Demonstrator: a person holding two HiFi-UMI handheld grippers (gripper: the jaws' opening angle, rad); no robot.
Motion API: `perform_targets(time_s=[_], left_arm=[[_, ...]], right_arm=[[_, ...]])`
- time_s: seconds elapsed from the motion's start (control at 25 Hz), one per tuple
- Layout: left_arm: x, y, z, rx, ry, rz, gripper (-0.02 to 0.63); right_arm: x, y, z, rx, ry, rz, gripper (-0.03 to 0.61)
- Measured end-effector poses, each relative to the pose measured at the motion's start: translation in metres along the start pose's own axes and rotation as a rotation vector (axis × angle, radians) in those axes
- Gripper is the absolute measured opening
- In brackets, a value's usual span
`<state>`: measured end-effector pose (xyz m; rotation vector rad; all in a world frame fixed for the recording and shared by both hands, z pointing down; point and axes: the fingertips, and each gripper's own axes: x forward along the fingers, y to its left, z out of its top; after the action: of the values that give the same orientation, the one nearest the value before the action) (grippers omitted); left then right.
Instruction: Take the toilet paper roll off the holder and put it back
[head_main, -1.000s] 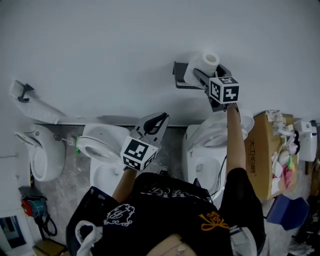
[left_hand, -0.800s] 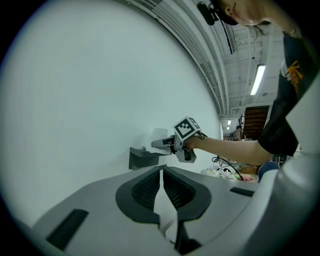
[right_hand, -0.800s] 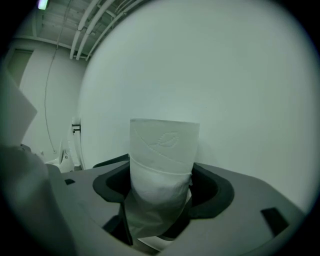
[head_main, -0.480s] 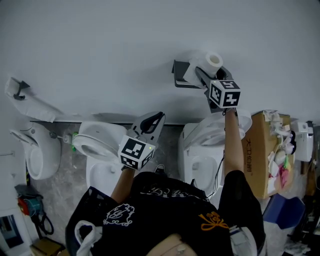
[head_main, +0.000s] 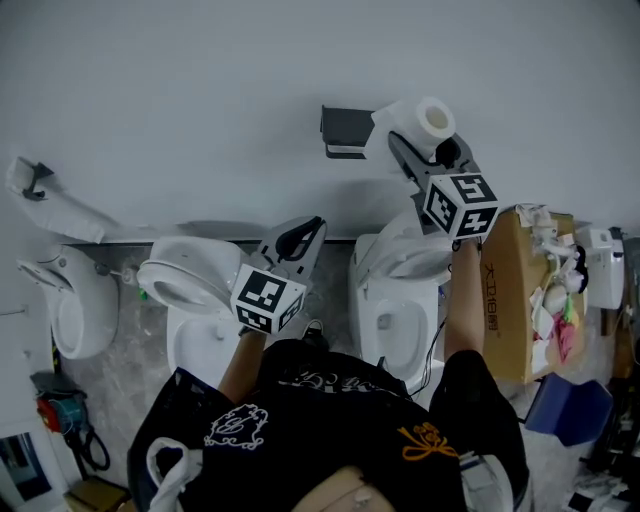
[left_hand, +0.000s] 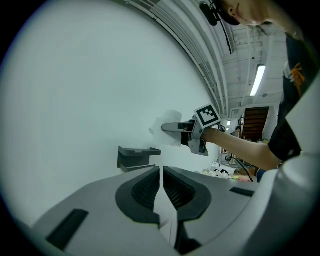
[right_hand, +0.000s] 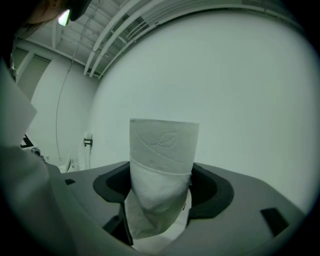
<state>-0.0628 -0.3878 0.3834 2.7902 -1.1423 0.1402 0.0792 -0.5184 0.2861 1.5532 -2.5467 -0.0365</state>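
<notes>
Off holder's (head_main: 345, 130) right edge, roll (head_main: 424, 118) in R gripper (head_main: 424, 146) jaws, L gripper (left_hand: 161, 175) jaws closed.

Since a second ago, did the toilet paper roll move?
Yes. The toilet paper roll has come off the holder and now sits to its right.

Wall (head_main: 200, 70): holder (head_main: 345, 133) mounted on it, upper middle.
Roll (head_main: 422, 120): right of holder, apart from it, between the jaws of the right gripper (head_main: 425, 150), which have just been closing on it.
Left gripper (head_main: 305, 232): below and left of holder, well apart from it, above the gap between two toilets.
Left toilet (head_main: 185, 290), right toilet (head_main: 400, 300): side by side at the wall's foot; the right one is under the roll.
Bowl (head_main: 75, 315): far left, beside left toilet.
Box (head_main: 515, 300): just right of right toilet.
</notes>
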Motion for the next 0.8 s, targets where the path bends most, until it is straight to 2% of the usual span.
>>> perform_targets(time_s=[0.4,0.8], left_arm=[[-0.013,-0.075,0.006,0.037,-0.002,-0.008,0.025],[-0.046,-0.136,-0.006,0.044,0.011,0.025,0.025]], right_arm=[[-0.113,0.015,-0.006,0.021,-0.046,0.002,0.339],[-0.207,0.049,-0.061,0.117,-0.018,0.006,0.339]])
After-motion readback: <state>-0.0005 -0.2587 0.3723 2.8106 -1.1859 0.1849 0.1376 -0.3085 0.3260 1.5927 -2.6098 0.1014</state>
